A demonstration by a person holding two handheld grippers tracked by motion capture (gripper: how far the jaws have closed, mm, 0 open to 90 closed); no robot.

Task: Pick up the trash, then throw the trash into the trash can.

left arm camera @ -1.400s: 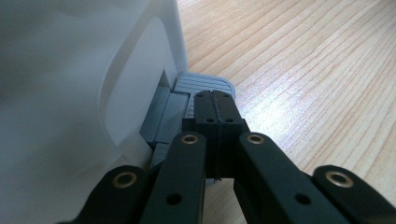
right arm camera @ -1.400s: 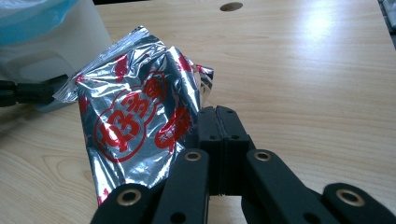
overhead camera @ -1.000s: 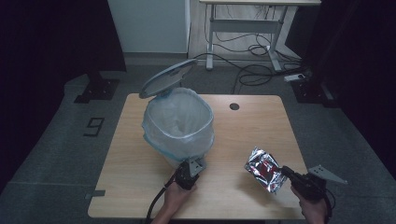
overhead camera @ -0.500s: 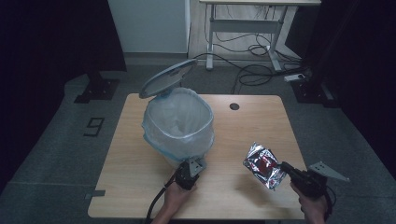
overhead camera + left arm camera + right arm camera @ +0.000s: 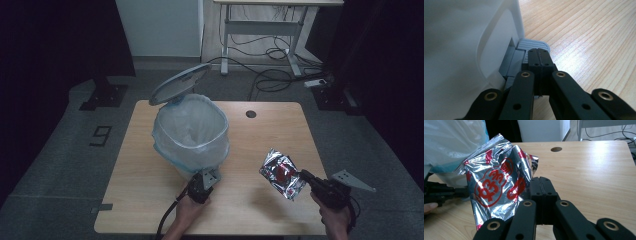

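- Two claws are at work: the left claw (image 5: 206,181) sits with jaws together, pressing the grey pedal (image 5: 534,47) at the foot of the white bin (image 5: 191,135), and the bin's lid (image 5: 180,83) stands tipped up at 11 o'clock of the rim.
- The right claw (image 5: 302,174) is clamped on a corner of the silver snack wrapper (image 5: 282,173), held off the bench (image 5: 270,130).
- Over the last second the wrapper has crept slightly toward 9 o'clock; the left claw, pedal and lid have not moved.
- My reading: the bin is being held open and the carry has barely begun.
- The wrapper is still well apart from the bin, at about 4 o'clock of it, so it must rise over the lined rim before release.
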